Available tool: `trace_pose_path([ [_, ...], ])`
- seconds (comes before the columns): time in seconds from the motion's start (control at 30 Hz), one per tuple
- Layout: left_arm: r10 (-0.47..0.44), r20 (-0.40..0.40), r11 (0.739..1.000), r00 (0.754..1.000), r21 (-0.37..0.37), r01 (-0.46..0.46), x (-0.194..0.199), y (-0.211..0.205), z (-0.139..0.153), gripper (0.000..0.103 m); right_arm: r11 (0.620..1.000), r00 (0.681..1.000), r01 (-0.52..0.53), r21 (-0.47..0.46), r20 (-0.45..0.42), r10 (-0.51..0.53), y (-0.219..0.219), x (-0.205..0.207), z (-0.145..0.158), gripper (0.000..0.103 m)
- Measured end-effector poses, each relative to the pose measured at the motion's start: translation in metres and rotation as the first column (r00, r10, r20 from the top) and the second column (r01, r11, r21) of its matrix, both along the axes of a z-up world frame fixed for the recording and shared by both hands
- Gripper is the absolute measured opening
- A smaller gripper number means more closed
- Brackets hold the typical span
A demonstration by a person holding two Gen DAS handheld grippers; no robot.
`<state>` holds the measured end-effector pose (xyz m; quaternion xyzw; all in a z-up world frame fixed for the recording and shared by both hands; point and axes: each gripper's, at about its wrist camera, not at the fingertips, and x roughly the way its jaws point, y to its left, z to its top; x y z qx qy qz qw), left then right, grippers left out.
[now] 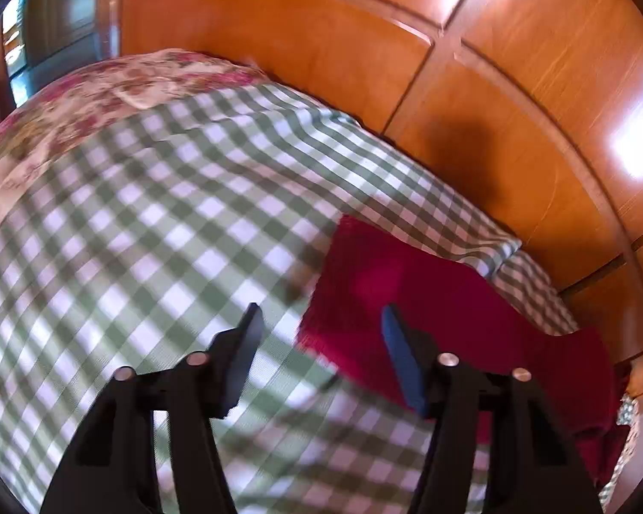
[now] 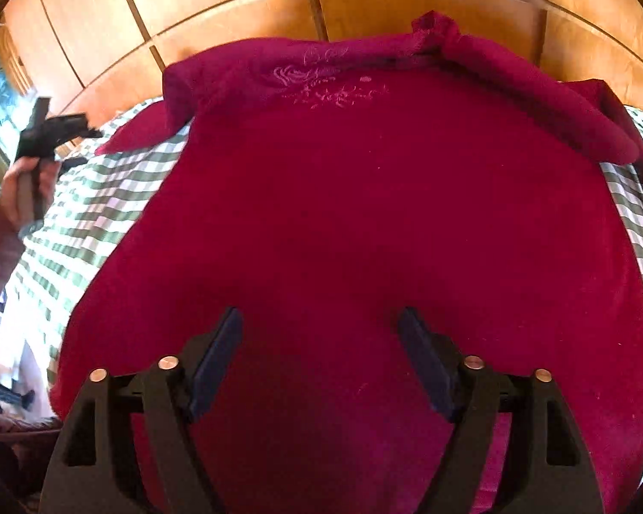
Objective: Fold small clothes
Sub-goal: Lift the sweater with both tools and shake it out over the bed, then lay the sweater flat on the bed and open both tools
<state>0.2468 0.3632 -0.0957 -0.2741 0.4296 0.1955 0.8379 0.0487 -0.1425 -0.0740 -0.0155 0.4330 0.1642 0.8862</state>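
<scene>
The red top lies spread flat on the bed, on its checked sheet. The right hand-held gripper hangs over it, open and empty. The left hand-held gripper sits beside the top's edge, open and empty too. I think folding comes next: each must pinch an edge.
</scene>
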Motion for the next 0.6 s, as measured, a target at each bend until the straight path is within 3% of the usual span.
trace_pose_path([
  [0.03, -0.015, -0.015, 1.0, 1.0, -0.009, 0.015, 0.007, 0.0, -0.003, 0.008, 1.0, 1.0, -0.001, -0.001, 0.001, 0.001, -0.001, -0.002, -0.001, 0.079],
  [0.23, 0.11, 0.064, 0.992, 0.992, 0.061, -0.114, -0.023, 0.021, 0.026, 0.005, 1.0, 1.0, -0.007, -0.021, 0.02, 0.007, 0.007, 0.0, -0.007, 0.09],
  [0.4, 0.277, 0.105, 0.951, 0.955, 0.116, -0.288, -0.082, 0.069, 0.044, 0.005, 1.0, 0.999, -0.005, -0.024, 0.032, 0.006, 0.011, 0.005, -0.008, 0.091],
  [0.47, 0.304, 0.099, 0.942, 0.948, 0.115, -0.314, -0.099, 0.078, 0.042, 0.005, 1.0, 0.999, -0.007, -0.028, 0.037, 0.008, 0.011, 0.006, -0.009, 0.091],
  [0.53, 0.304, 0.068, 0.935, 0.95, 0.172, -0.311, -0.108, 0.074, 0.036, 0.005, 0.999, 0.999, -0.009, -0.034, 0.045, 0.011, 0.012, 0.006, -0.011, 0.094],
  [0.6, 0.272, 0.033, 0.951, 0.962, 0.146, -0.274, -0.109, 0.071, 0.024, 0.009, 0.999, 0.999, -0.01, -0.043, 0.053, 0.012, 0.013, 0.006, -0.011, 0.095],
])
